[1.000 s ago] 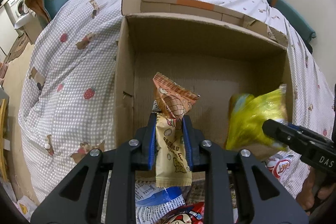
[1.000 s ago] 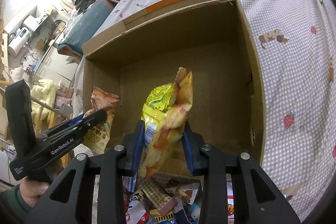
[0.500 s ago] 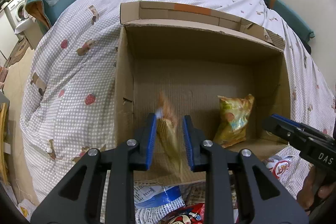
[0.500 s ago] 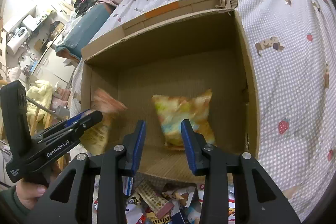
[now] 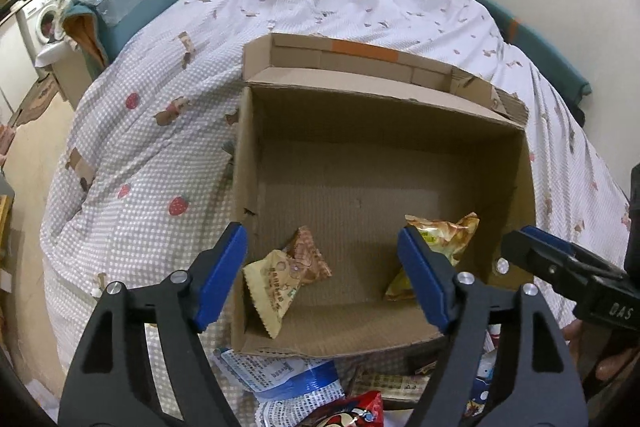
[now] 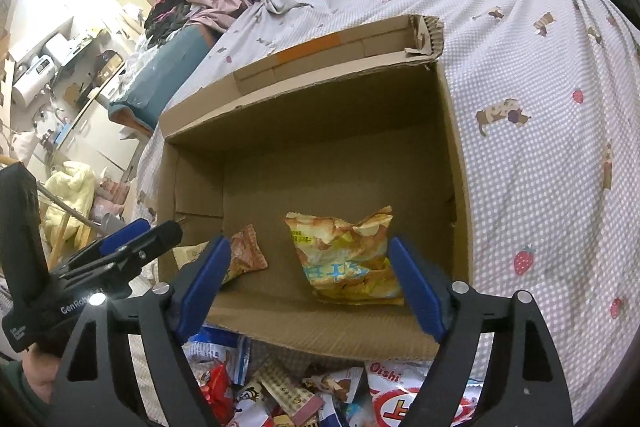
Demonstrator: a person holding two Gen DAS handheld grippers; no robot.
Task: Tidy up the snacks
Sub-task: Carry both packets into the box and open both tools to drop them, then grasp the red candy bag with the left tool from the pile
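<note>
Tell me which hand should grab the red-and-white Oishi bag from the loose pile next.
Right. The Oishi bag lies just below the right tongs, whose jaws have just opened, empty. The left tongs, also just opened and empty, hang over the cardboard box's left side, farther away.

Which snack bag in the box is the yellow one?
The yellow chip bag, lying on the right side of the cardboard box. The smaller orange-and-tan snack packet lies on the left side.

Black tongs [image 5: 322,273] with blue pads [image 5: 219,275], silver screws; a green sleeve [image 6: 16,397].
</note>
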